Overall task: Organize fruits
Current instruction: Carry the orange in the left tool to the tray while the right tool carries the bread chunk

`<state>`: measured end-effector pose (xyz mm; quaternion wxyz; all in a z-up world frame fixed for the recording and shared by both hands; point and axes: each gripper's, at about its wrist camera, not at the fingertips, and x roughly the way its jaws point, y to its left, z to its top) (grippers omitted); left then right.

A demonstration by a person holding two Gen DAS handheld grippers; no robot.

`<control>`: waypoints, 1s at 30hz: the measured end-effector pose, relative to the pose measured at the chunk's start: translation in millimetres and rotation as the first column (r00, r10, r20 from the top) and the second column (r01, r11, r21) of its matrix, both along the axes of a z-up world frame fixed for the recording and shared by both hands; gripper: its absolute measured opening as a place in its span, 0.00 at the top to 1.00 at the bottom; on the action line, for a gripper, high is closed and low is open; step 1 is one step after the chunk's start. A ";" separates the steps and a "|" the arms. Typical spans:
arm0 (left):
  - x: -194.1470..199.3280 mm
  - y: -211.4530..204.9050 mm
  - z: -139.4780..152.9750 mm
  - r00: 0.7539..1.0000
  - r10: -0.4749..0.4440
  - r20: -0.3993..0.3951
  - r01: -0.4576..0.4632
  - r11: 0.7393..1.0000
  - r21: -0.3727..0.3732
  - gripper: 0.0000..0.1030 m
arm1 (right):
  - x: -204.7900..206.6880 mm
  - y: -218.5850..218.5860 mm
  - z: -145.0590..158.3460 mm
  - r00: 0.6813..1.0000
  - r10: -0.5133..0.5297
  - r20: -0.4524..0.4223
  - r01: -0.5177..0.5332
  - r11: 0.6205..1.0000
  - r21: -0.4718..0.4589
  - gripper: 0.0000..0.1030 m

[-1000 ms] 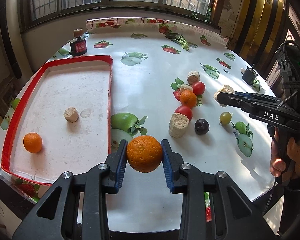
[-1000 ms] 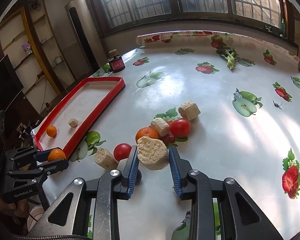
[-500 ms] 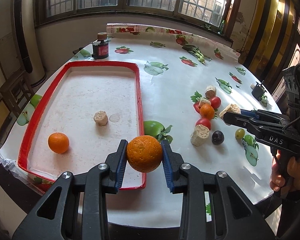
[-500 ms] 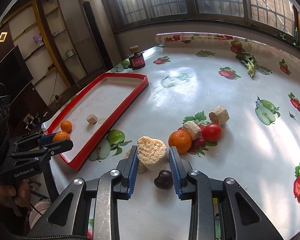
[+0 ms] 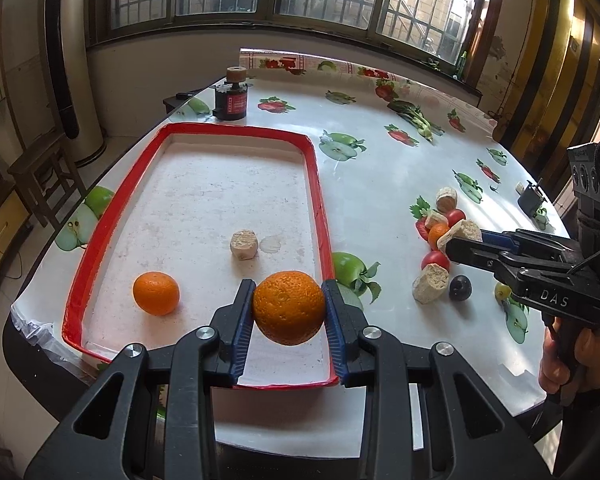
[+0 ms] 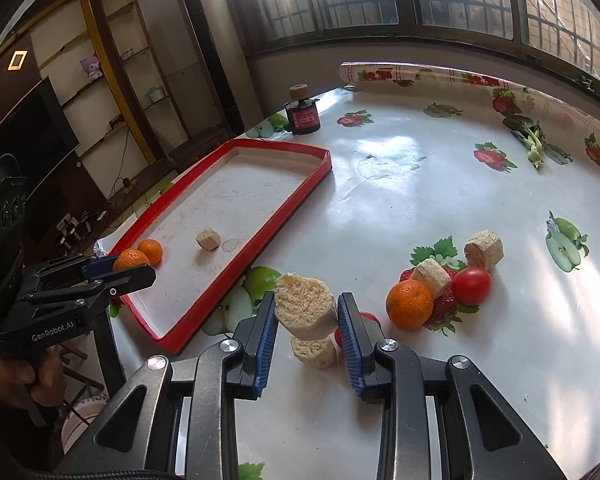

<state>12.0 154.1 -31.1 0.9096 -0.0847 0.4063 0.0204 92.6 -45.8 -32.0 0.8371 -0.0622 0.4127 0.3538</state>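
Note:
My left gripper is shut on an orange and holds it above the near right corner of the red-rimmed tray. The tray holds another orange and a beige chunk. My right gripper is shut on a beige chunk and holds it above the table, right of the tray. On the table lie an orange, tomatoes, more beige chunks and a dark plum.
A dark jar with a cork lid stands beyond the tray's far end. A small black object sits at the table's right edge. The near table edge is close under both grippers. A wooden stool stands left of the table.
My left gripper carried the orange left, from beside the tray to above its near right corner. My right gripper lifted the beige chunk and moved left toward the tray.

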 end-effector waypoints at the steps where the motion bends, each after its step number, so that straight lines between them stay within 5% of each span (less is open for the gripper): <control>1: 0.6 3.0 0.4 1.000 0.007 0.000 -0.007 1.000 0.001 0.70 | 1.4 3.5 0.0 1.000 0.006 -0.002 -0.006 1.000 0.000 0.70; 20: 35.7 75.7 -5.6 0.991 0.126 -0.037 -0.125 0.992 0.034 0.70 | 43.5 113.2 -2.0 0.988 0.146 -0.045 -0.145 0.989 0.022 0.70; 30: 69.3 100.4 -31.2 0.981 0.152 -0.117 -0.147 0.988 0.046 0.70 | 77.3 174.3 -33.5 0.978 0.192 -0.083 -0.197 0.979 -0.059 0.70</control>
